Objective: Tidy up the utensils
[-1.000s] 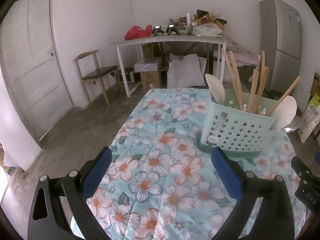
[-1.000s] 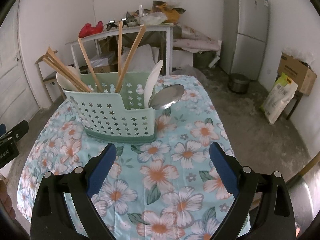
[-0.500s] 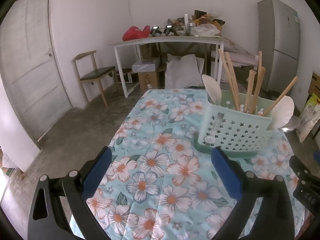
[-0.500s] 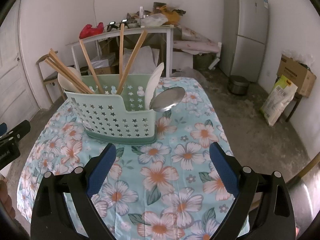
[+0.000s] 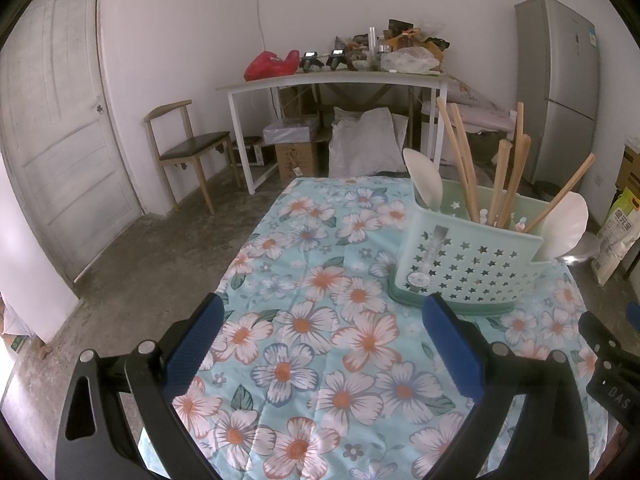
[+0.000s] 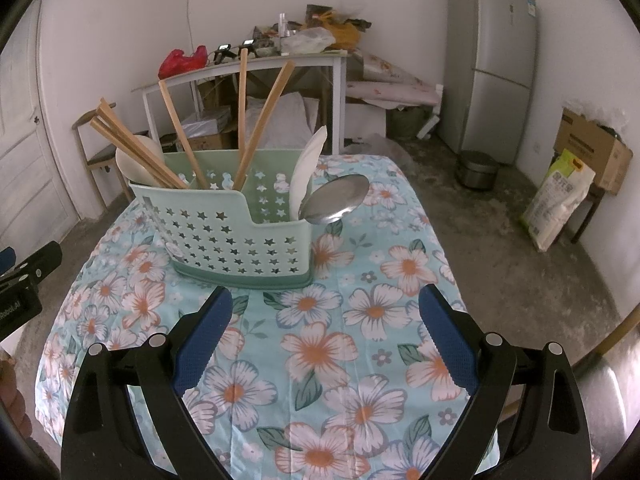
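Note:
A mint green utensil caddy [image 6: 240,236] with star holes stands on the floral tablecloth [image 6: 320,344]; it also shows in the left wrist view [image 5: 468,260]. It holds several wooden chopsticks [image 6: 248,120], white spoons [image 6: 306,172] and a metal spoon [image 6: 336,200]. My right gripper [image 6: 324,336] is open and empty, a short way in front of the caddy. My left gripper [image 5: 324,340] is open and empty, to the left front of the caddy.
A white side table [image 5: 332,80] loaded with clutter stands by the far wall, a wooden chair [image 5: 188,152] to its left, a grey fridge [image 6: 492,64] to its right. A door [image 5: 60,140] is at far left. Boxes and a bag [image 6: 560,196] lie on the floor.
Both grippers have drawn back a little from the caddy, which looks slightly smaller and farther in both views. Both stay open and empty.

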